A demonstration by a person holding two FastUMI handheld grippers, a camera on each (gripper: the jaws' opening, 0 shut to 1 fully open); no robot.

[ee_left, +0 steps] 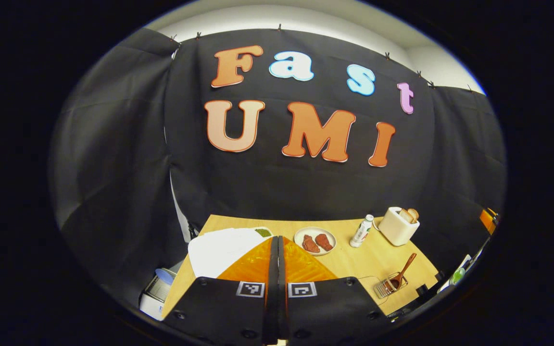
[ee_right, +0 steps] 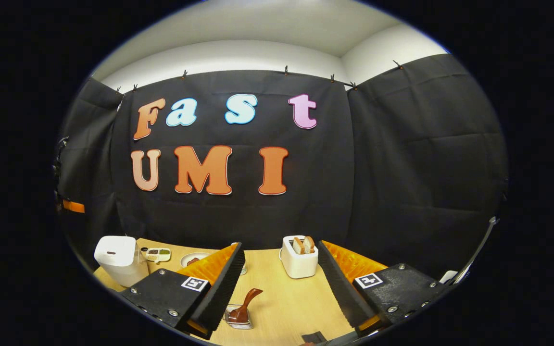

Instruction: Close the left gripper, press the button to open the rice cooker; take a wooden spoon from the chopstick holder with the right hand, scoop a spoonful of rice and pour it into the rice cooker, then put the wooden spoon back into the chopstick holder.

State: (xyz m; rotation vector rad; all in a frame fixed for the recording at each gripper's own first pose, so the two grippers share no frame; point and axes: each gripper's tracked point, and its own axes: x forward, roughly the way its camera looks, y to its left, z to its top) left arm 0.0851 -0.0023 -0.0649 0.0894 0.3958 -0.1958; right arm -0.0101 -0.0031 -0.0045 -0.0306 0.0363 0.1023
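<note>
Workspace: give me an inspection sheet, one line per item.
Surface: wooden table.
Job's things: rice cooker, lid down; wooden spoon standing in the wire holder.
Clutter: toaster with bread; plate with two reddish pieces; bottle; small dish.
Grippers: left gripper shut, above the table; right gripper open, empty, facing the toaster.
Cables: thin wire by the holder.
Surroundings: black cloth wall, white ceiling.

Toaster: cream boxy toaster holding bread slices, at the wooden table's far edge.
Bottle: white bottle just left of toaster.
Plate: round plate with two reddish pieces, left of bottle.
</note>
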